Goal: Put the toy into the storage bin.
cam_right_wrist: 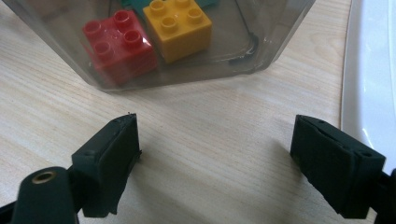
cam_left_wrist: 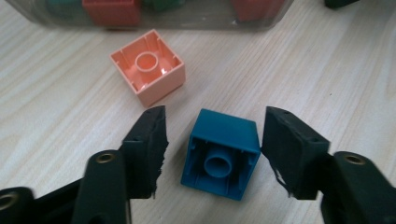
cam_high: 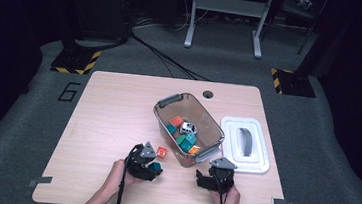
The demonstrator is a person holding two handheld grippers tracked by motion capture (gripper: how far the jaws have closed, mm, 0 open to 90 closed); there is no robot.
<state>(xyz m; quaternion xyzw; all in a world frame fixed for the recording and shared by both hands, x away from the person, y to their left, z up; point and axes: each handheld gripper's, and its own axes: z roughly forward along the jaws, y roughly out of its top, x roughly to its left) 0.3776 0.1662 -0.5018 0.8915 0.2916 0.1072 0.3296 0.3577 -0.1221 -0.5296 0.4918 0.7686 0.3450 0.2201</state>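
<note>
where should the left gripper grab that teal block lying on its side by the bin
Take the teal block by its two flat outer side walls, coming in low along the table from its open hollow end. It lies tipped over with the hollow underside facing the left gripper, and those plain walls already line up with the fingers on either side. There is still a gap at each wall, so keep it centred.

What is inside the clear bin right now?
The bin holds loose toy bricks: orange, several teal, red and yellow, plus a small white-and-grey piece. Anything lying beneath the pile is covered.
</note>
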